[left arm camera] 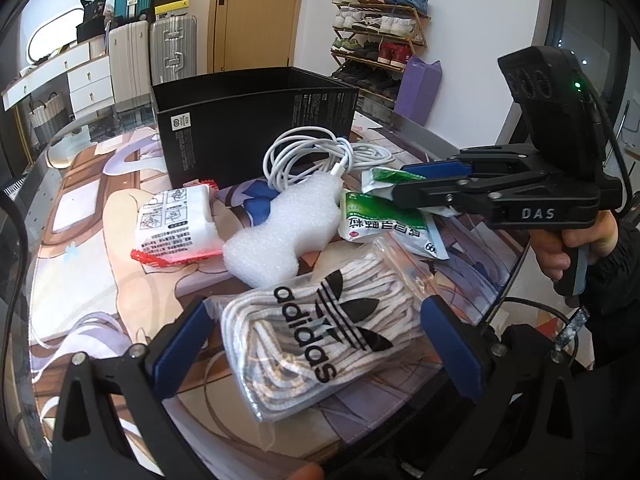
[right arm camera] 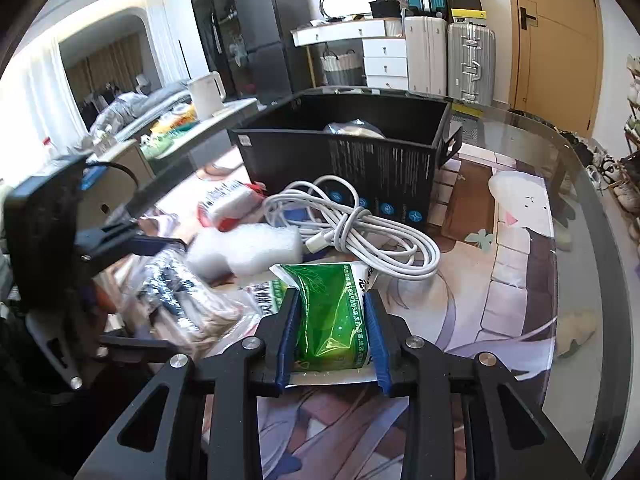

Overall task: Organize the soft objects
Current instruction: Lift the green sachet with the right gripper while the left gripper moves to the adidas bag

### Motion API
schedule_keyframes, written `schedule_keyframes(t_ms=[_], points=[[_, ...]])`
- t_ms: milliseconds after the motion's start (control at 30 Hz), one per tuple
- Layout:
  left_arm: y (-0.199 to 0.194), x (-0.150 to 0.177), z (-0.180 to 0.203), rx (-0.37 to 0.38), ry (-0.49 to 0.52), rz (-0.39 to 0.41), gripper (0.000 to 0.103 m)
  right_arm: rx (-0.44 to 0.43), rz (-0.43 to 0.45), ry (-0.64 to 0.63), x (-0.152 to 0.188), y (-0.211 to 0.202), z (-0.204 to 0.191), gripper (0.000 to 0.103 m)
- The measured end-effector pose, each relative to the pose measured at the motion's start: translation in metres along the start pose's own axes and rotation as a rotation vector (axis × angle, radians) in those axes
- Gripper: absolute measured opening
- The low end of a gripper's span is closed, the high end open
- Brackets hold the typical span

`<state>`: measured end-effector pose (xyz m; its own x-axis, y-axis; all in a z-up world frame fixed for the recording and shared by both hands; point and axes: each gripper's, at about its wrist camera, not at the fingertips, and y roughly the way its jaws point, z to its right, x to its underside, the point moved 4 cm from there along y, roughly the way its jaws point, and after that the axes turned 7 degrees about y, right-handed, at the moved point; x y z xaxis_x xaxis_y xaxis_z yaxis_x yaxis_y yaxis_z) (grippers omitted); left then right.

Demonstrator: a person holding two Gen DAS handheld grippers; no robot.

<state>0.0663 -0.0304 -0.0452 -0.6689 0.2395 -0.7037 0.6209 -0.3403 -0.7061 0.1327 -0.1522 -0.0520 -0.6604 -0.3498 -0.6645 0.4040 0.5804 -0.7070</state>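
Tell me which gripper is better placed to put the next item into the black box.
Right, probably. The right gripper is shut on the green packet, with the black box straight ahead. The left gripper only straddles the adidas laces bag, jaws open.

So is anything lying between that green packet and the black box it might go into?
Yes. The coiled white cable lies on the mat between the green packet, clamped in the right hand-held gripper, and the black box. Lifting over it would probably clear it.
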Motion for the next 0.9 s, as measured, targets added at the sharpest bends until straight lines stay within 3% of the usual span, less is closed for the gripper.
schedule_keyframes(t_ms=[433,667,900], points=[[-0.017,-0.008,0.003,0.011,0.034,0.041,0.103,-0.058,0.071,0.029,0.003,-0.029,0.001,0.032],[-0.023,-0.004,0.013,0.037,0.129,0.042,0.103,-0.076,0.081,0.020,0.002,-0.034,-0.003,0.032],[-0.012,-0.004,0.031,-0.007,0.255,0.016,0.103,-0.091,0.075,0.015,0.004,-0.034,-0.005,0.032]])
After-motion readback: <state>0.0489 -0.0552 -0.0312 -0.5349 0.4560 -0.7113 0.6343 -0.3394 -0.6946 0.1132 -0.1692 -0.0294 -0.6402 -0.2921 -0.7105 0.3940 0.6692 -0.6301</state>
